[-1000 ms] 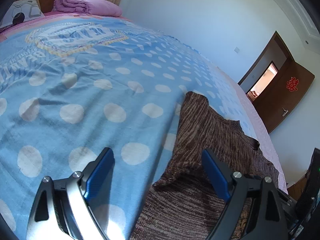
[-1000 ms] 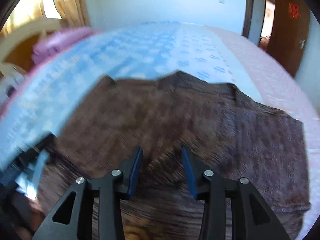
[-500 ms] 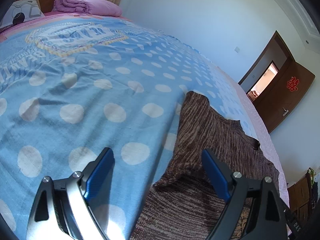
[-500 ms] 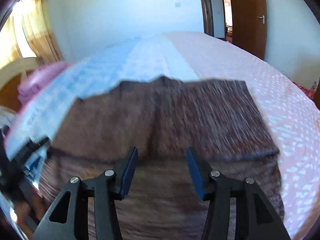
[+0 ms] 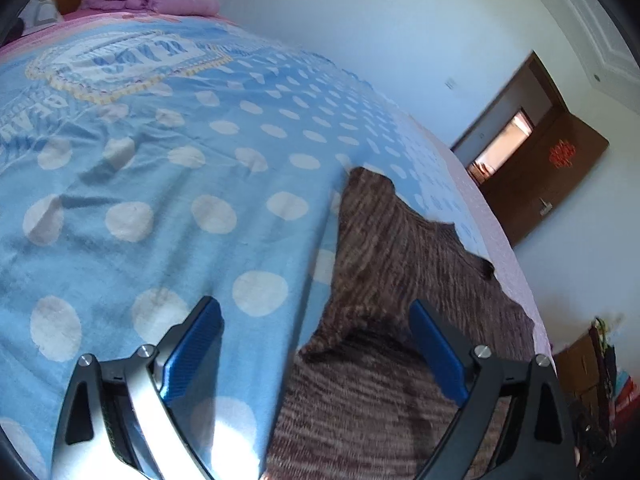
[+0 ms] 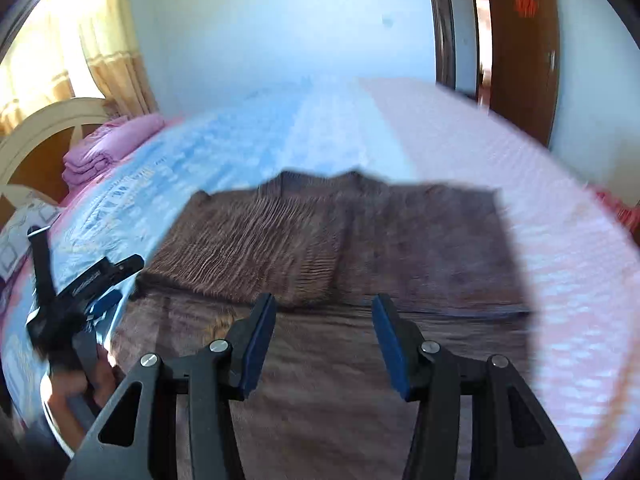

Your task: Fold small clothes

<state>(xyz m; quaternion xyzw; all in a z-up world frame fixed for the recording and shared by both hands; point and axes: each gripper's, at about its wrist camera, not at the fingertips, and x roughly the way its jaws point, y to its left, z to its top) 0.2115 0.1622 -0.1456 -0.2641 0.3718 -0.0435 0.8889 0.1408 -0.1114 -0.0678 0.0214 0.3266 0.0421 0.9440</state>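
A brown knit sweater (image 5: 400, 248) lies flat on the bed, its sleeves folded in across the body (image 6: 260, 240). My left gripper (image 5: 312, 308) hangs low over the sweater's left edge. Its jaws are opening, with a folded corner of the knit below the gap and neither pad pressing on it. In the right wrist view the left gripper (image 6: 122, 280) sits at the sweater's left side, held by a hand (image 6: 92, 384). My right gripper (image 6: 323, 300) hovers above the sweater's near half, open, with nothing between its pads.
The sweater rests across a blue polka-dot blanket (image 5: 160, 200) and a pink sheet (image 6: 540, 200). A folded pink quilt (image 6: 108, 148) sits by the headboard (image 6: 48, 128). A brown door (image 5: 552, 176) stands open past the bed's far side.
The right gripper has pulled back and up from the sweater, shifting right, and its jaws have widened. The left gripper has stayed put, tilting slightly.
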